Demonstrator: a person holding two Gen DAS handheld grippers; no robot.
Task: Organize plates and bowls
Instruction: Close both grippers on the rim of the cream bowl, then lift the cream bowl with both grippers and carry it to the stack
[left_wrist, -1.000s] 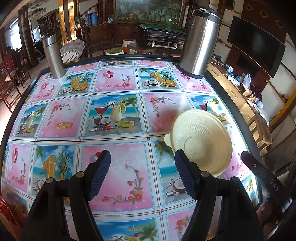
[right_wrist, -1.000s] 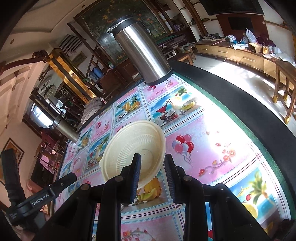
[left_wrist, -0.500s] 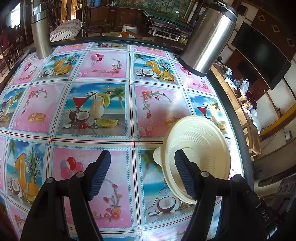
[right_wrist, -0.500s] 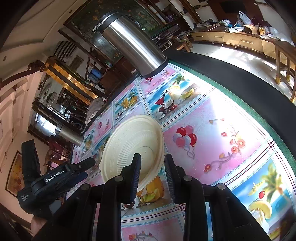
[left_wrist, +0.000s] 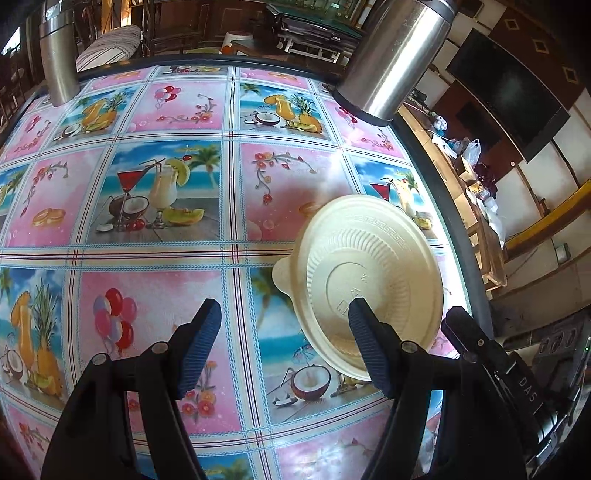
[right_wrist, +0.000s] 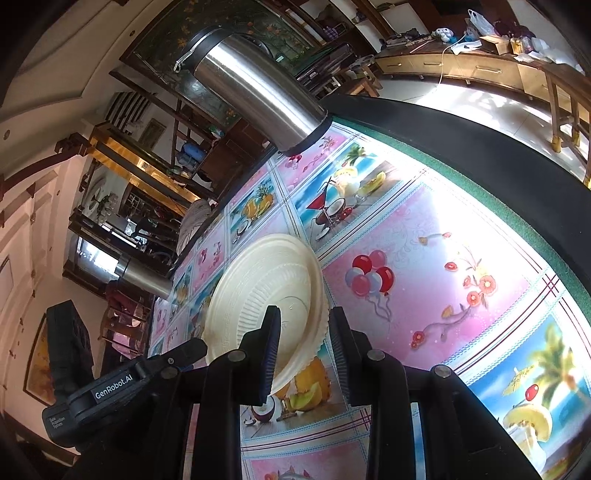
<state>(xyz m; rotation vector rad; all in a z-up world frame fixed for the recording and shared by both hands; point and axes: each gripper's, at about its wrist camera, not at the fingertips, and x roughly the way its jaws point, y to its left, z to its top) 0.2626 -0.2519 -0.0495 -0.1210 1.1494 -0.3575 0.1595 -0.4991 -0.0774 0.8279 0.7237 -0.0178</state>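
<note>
A cream disposable plate (right_wrist: 266, 280) hangs tilted on edge above the patterned tablecloth (left_wrist: 166, 236). My right gripper (right_wrist: 303, 321) is shut on the plate's lower rim, one finger on its ribbed face and the other behind it. In the left wrist view the plate (left_wrist: 369, 266) shows its embossed underside, with a small tab at its left edge. My left gripper (left_wrist: 284, 306) stands open over the cloth with nothing between its fingers. Its right finger (left_wrist: 365, 339) overlaps the plate in the picture; I cannot tell whether they touch.
A tall steel thermos (left_wrist: 391, 55) stands at the table's far right corner, and a slimmer steel flask (left_wrist: 59, 55) at the far left. The table's black rim (left_wrist: 454, 221) runs close along the right of the plate. Chairs and cabinets lie beyond.
My left gripper has tipped downward and sunk toward the cloth, so the plate now sits right behind its right finger. My right gripper has rolled a little and lowered with the plate.
</note>
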